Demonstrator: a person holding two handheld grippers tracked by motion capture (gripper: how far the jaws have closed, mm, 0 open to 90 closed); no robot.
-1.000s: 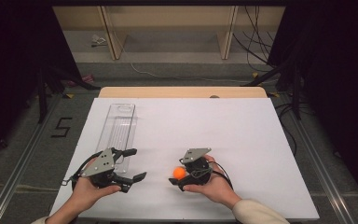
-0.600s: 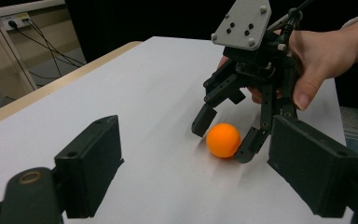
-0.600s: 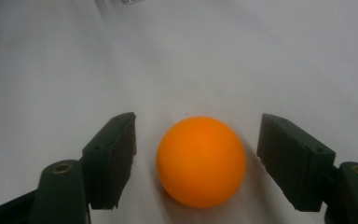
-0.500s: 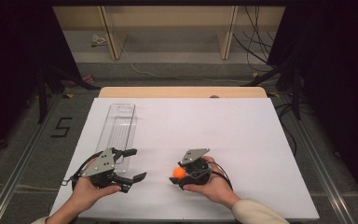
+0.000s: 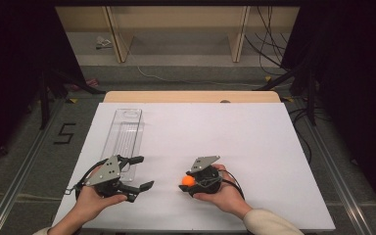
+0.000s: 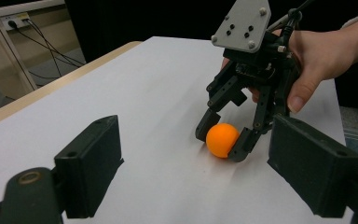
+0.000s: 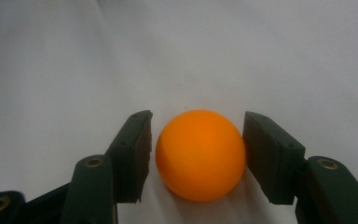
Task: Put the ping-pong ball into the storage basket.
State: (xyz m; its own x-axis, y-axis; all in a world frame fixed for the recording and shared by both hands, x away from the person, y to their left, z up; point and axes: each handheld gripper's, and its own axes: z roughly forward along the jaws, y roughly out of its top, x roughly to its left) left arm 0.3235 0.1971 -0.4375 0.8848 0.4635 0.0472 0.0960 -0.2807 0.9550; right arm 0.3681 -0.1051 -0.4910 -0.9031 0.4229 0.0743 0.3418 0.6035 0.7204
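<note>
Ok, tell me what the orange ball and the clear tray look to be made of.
Orange ball: probably light plastic, matte; smooth, evenly coloured, with only a soft sheen.
Clear tray: likely rigid transparent plastic, glossy; the white table shows through it, and its ribs and edges catch light.

White table sheet lies open ahead and right of both grippers. Only obstacle: long clear plastic tray at far left, just beyond left gripper.
</note>
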